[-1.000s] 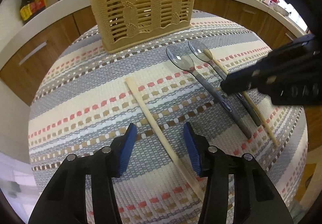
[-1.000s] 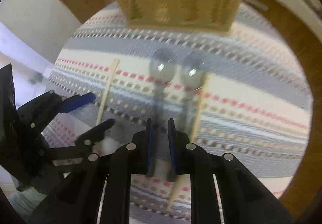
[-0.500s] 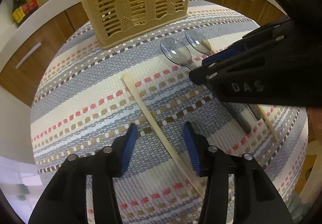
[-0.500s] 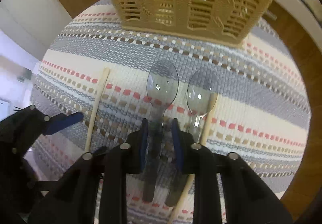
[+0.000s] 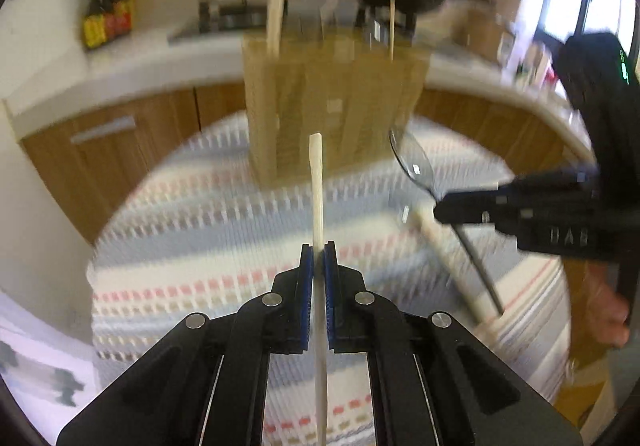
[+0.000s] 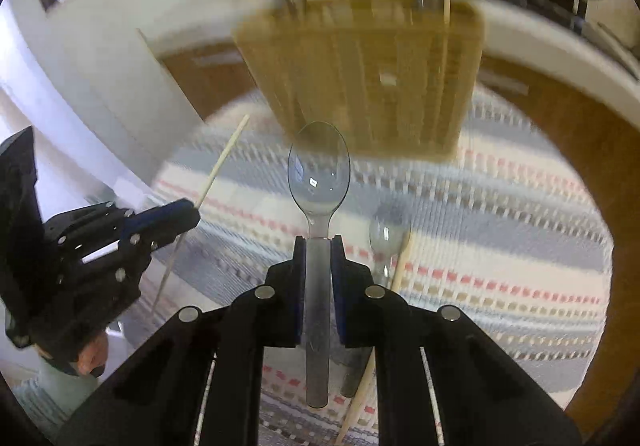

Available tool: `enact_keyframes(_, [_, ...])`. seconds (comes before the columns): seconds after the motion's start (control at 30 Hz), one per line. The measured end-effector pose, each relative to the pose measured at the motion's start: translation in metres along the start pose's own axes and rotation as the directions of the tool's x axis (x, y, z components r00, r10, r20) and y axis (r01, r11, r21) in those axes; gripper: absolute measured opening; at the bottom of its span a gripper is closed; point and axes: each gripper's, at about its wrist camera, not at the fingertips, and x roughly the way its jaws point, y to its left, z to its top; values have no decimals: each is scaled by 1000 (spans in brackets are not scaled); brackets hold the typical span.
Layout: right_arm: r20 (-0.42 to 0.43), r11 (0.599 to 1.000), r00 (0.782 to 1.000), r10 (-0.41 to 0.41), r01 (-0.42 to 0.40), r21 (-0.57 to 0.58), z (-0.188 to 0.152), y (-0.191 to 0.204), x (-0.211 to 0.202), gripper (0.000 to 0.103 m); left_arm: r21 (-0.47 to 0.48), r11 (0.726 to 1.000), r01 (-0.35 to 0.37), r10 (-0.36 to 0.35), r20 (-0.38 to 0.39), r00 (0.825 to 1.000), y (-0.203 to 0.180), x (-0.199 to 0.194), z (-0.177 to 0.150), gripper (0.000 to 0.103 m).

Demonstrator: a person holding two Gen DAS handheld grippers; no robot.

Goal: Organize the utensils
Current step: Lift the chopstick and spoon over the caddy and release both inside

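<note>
1. The left tongs (image 5: 319, 246) are clamped on a pale wooden chopstick (image 5: 317, 181), which runs straight ahead between the blue pads, its blunt end pointing toward the basket
2. The right tongs (image 6: 319, 242) are closed on the grey handle of a clear plastic spoon (image 6: 319, 169); the bowl sticks out forward and the handle end shows behind the pads
3. The tan slatted basket (image 6: 360, 77) stands upright on the striped woven mat (image 6: 500, 205) that covers the worktop, just beyond both held utensils; both views are blurred here
4. A flat wooden stick (image 5: 275, 17) and a thin skewer-like stick (image 5: 392, 25) rise out of the basket's top
5. A second clear spoon (image 6: 387, 234) lies on the mat to the right of the held one, with a second chopstick (image 6: 398, 266) touching or just beside it, angled along its handle
6. From the left wrist view, the right tongs appear at the right edge with the spoon's bowl raised above the mat
7. Wooden cabinet fronts (image 5: 120, 133) and a white ledge with bottles (image 5: 106, 17) sit behind the mat
</note>
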Motion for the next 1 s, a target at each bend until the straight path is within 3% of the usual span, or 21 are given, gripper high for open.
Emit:
enact_keyframes(0.1, [96, 1000, 995, 11, -9, -22, 13, 3, -26, 10, -11, 1000, 24, -23, 121, 992, -2, -26, 24, 3])
enact_keyframes(0.27, [274, 999, 962, 18, -4, -52, 44, 4, -75, 10, -19, 999, 36, -28, 322, 946, -2, -60, 68, 3])
enact_keyframes(0.37, [388, 998, 922, 16, 7, -58, 58, 5, -94, 10, -30, 999, -14, 26, 428, 903, -8, -71, 91, 3])
enact_keyframes(0.47, [488, 997, 873, 6, 31, -66, 69, 1, -106, 10, -44, 999, 1, 22, 511, 860, -1, -71, 110, 3])
enact_keyframes(0.57, [566, 996, 824, -21, 64, -56, 82, -6, -115, 10, -57, 998, 21, 18, 599, 800, 8, -64, 126, 3])
enact_keyframes(0.63, [598, 996, 800, -36, 80, -47, 89, -8, -119, 10, -75, 997, 30, 24, 628, 778, 7, -63, 132, 3])
enact_keyframes(0.7, [624, 995, 779, -56, 95, -29, 97, -14, -117, 10, -87, 994, 65, 7, 649, 761, 8, -55, 139, 3])
enact_keyframes(0.83, [646, 994, 759, -82, 110, -2, 115, -31, -105, 10, -108, 989, 106, -7, 668, 744, 11, -42, 145, 3])
enact_keyframes(0.93, [652, 994, 753, -95, 110, 18, 125, -43, -88, 10, -121, 986, 112, -1, 674, 739, 13, -26, 146, 3])
enact_keyframes(1.0, [650, 993, 752, -106, 112, 32, 129, -52, -77, 10, -128, 985, 115, 0, 667, 745, 15, -15, 147, 3])
